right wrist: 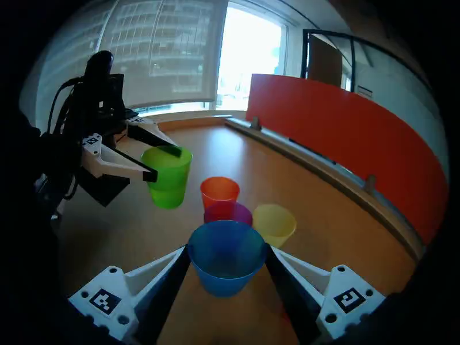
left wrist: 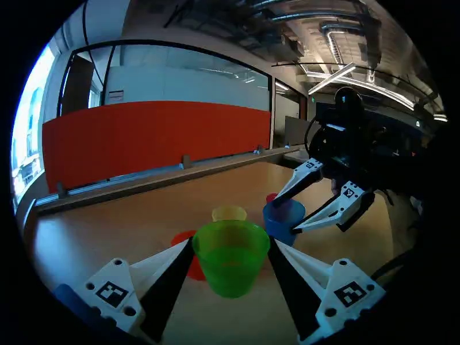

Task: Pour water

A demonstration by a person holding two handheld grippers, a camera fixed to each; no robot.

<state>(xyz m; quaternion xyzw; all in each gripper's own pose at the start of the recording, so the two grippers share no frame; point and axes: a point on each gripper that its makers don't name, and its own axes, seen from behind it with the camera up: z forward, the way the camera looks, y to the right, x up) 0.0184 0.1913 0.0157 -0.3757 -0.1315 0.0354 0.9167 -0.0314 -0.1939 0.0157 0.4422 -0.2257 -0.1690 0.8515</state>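
Starting with the left gripper view, the left gripper [left wrist: 230, 247] fills the bottom of the frame, its two fingers part-way closed and pressing on either side of a green cup [left wrist: 231, 261], which stands upright between them at lower centre; the cup's lower half reads as a denser green, and whether that is water cannot be told; just behind it a yellow cup [left wrist: 229, 213] shows above its rim, and an orange cup [left wrist: 185, 240] peeks out at its left side, both on the wooden table [left wrist: 115, 230]; right of centre the right gripper [left wrist: 286, 216] reaches in from the dark right edge, its fingers closed on a blue cup [left wrist: 283, 223], with the rim of a purple cup [left wrist: 270, 198] just behind; a red partition [left wrist: 155, 135] runs across the upper left. In the right gripper view, the right gripper [right wrist: 227, 253] sits at the bottom, narrowed onto the blue cup [right wrist: 227, 261], upright at lower centre; beyond it the purple cup [right wrist: 228, 213], the orange cup [right wrist: 219, 192] and the yellow cup [right wrist: 275, 224] cluster close together on the table [right wrist: 322, 190]; at left of centre the left gripper [right wrist: 161, 163] holds the green cup [right wrist: 167, 178] by its sides, near upright, well apart from the blue cup; the red partition [right wrist: 345, 126] slants down the right, and a bright window [right wrist: 247, 52] sits at the top.
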